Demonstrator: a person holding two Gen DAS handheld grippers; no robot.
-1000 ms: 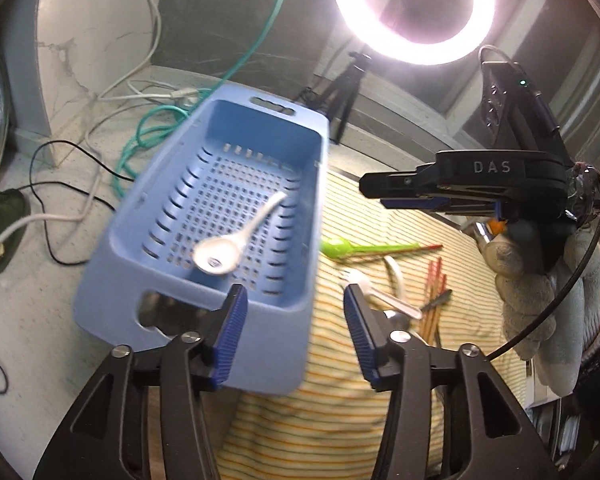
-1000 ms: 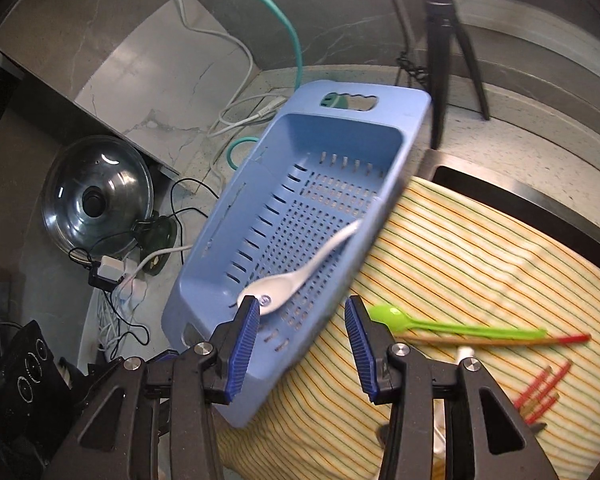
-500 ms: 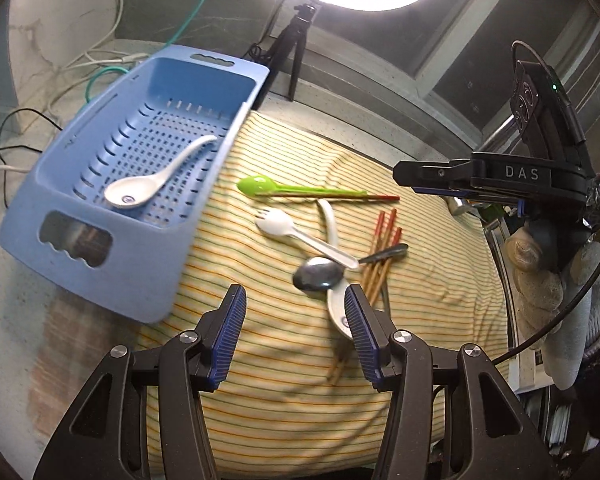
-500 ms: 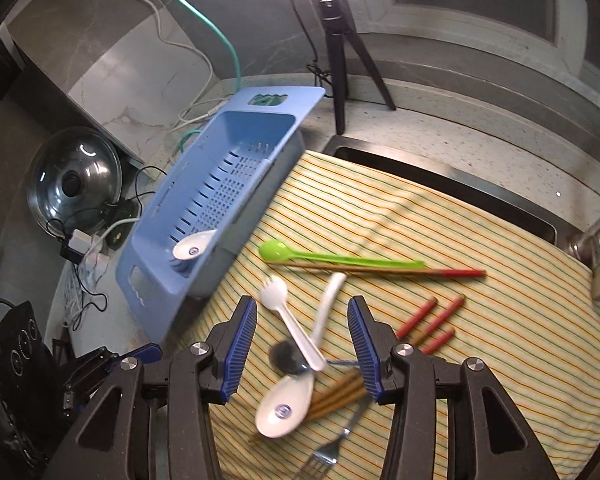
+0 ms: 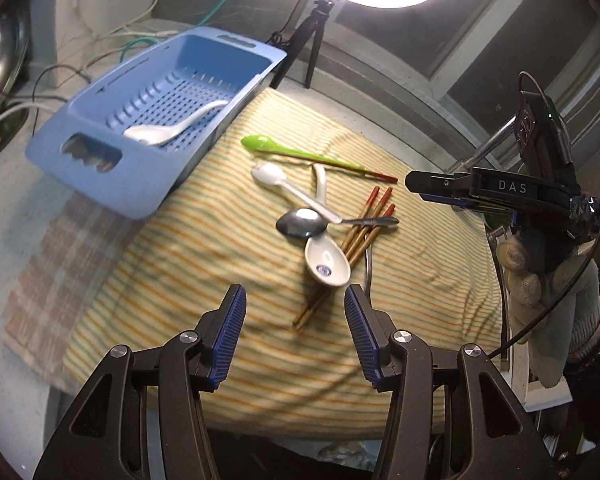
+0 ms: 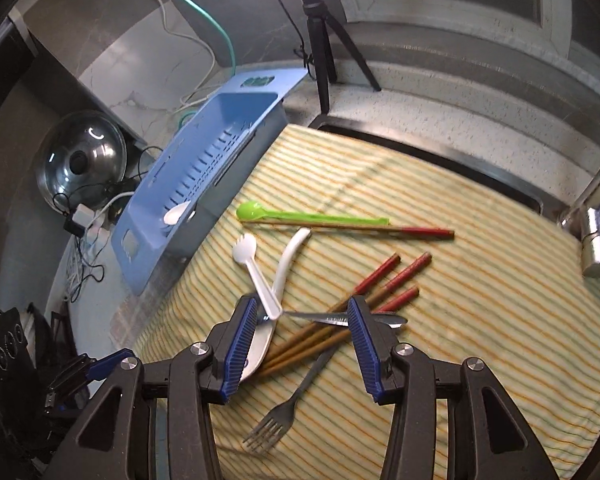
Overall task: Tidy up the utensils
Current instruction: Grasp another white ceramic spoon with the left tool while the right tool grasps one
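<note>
Striped cloth [image 5: 228,280] fills mid-frame in both views. Blue basket [image 5: 152,92] sits upper left, its near corner overlapping the cloth edge, one white spoon [image 5: 172,130] inside. Loose utensils centre: green spoon [image 6: 300,216], white spork [image 6: 256,272], metal spoon [image 5: 304,224], chopsticks [image 6: 384,284], fork [image 6: 284,416]. Left gripper [image 5: 294,328] half-open, empty, above bare cloth. Right gripper [image 6: 302,332] half-open, holding nothing, above the pile.

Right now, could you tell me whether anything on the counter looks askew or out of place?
Yes: the blue basket sits tilted, one long edge propped on the striped cloth. The utensils lie in a crossed heap: a steel spoon over a white soup spoon and chopsticks.
</note>
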